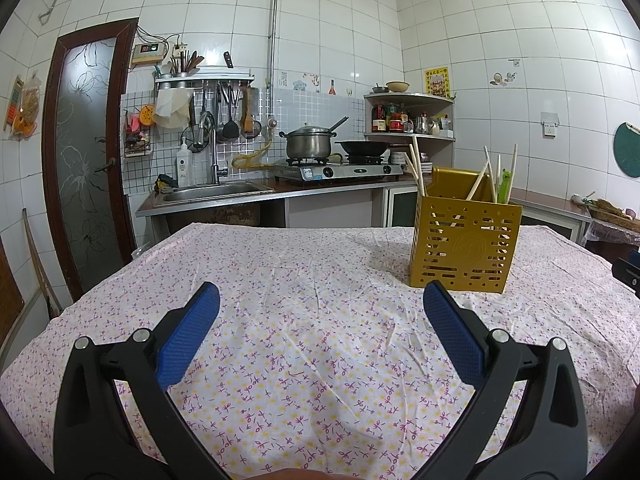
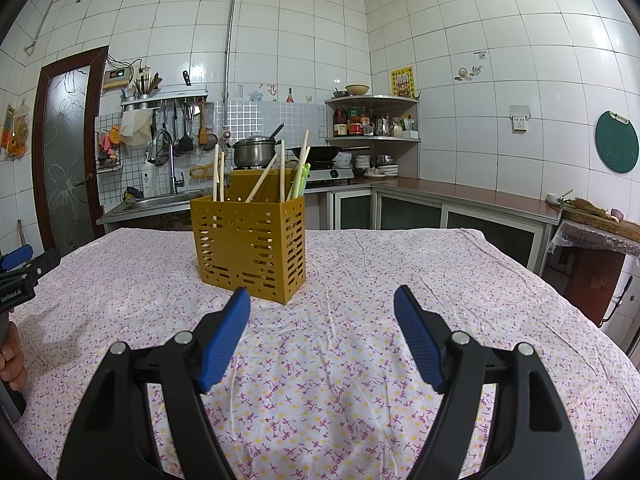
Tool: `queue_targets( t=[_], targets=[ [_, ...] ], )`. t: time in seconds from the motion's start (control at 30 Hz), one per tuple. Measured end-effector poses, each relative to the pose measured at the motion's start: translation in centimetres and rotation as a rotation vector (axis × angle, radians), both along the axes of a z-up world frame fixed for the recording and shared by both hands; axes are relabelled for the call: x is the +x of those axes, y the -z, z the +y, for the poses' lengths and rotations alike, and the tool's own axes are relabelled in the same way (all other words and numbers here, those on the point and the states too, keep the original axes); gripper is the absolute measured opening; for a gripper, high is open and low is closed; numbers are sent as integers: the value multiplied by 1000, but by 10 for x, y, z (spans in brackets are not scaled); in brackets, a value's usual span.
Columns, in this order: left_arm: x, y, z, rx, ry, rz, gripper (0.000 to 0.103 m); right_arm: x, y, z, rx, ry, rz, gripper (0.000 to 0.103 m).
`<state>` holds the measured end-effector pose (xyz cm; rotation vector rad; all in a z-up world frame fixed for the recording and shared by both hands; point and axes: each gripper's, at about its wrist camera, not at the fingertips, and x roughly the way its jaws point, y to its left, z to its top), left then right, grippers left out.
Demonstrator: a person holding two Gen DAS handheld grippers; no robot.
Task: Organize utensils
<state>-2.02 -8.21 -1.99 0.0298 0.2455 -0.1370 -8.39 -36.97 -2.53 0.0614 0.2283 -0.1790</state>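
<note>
A yellow slotted utensil holder (image 1: 464,246) (image 2: 250,246) stands upright on the floral tablecloth (image 1: 320,280) (image 2: 360,280). Several pale chopsticks (image 1: 418,170) (image 2: 262,178) and a green utensil (image 1: 505,188) (image 2: 303,178) stick out of its top. My left gripper (image 1: 322,298) hovers open over bare cloth, with the holder ahead to its right. My right gripper (image 2: 322,300) is open too, nothing between its blue pads (image 2: 224,340), and the holder stands just beyond its left fingertip. The left gripper's body (image 2: 20,272) shows at the left edge of the right wrist view, held by a hand (image 2: 12,356).
Behind the table runs a kitchen counter with a sink (image 1: 216,192), a gas stove with a pot (image 1: 308,142) and a wok (image 1: 362,148), and a corner shelf of bottles (image 1: 408,120). A dark door (image 1: 84,152) is at the left. A side table (image 2: 596,228) stands at the right.
</note>
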Motion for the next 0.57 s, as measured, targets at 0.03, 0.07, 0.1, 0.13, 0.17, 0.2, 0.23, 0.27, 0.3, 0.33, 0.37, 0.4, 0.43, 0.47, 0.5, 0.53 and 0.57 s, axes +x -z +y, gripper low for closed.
queue_targets(
  t=[0.03, 0.07, 0.1, 0.13, 0.17, 0.2, 0.23, 0.27, 0.3, 0.33, 0.37, 0.4, 0.43, 0.47, 0.5, 0.53, 0.57],
  targets=[
    [0, -1, 0, 0, 0, 0, 98, 0, 0, 0, 1, 0, 0, 73],
    [0, -1, 0, 0, 0, -1, 98, 0, 0, 0, 1, 0, 0, 73],
    [0, 0, 0, 0, 0, -1, 98, 0, 0, 0, 1, 0, 0, 73],
    [0, -1, 0, 1, 0, -1, 98, 0, 0, 0, 1, 0, 0, 73],
    [0, -1, 1, 0, -1, 0, 98, 0, 0, 0, 1, 0, 0, 73],
    [0, 0, 0, 0, -1, 0, 98, 0, 0, 0, 0, 0, 0, 73],
    [0, -1, 1, 0, 0, 0, 98, 0, 0, 0, 1, 0, 0, 73],
    [0, -1, 0, 0, 0, 0, 98, 0, 0, 0, 1, 0, -1, 73],
    [0, 0, 0, 0, 0, 1, 98, 0, 0, 0, 1, 0, -1, 73],
    [0, 0, 0, 0, 0, 1, 98, 0, 0, 0, 1, 0, -1, 74],
    [0, -1, 1, 0, 1, 1, 98, 0, 0, 0, 0, 0, -1, 74],
    [0, 0, 0, -3, 6, 3, 98, 0, 0, 0, 0, 0, -2, 74],
    [0, 1, 0, -4, 9, 5, 98, 0, 0, 0, 0, 0, -2, 74],
    [0, 2, -1, -5, 9, 6, 98, 0, 0, 0, 0, 0, -1, 74],
    [-1, 2, -1, -6, 8, 6, 98, 0, 0, 0, 1, 0, -1, 74],
    [-1, 3, -1, -8, 8, 6, 98, -1, 0, 0, 2, 0, -1, 74],
    [-1, 4, -1, -10, 7, 8, 98, 0, 0, 0, 1, 0, -1, 74]
  ],
)
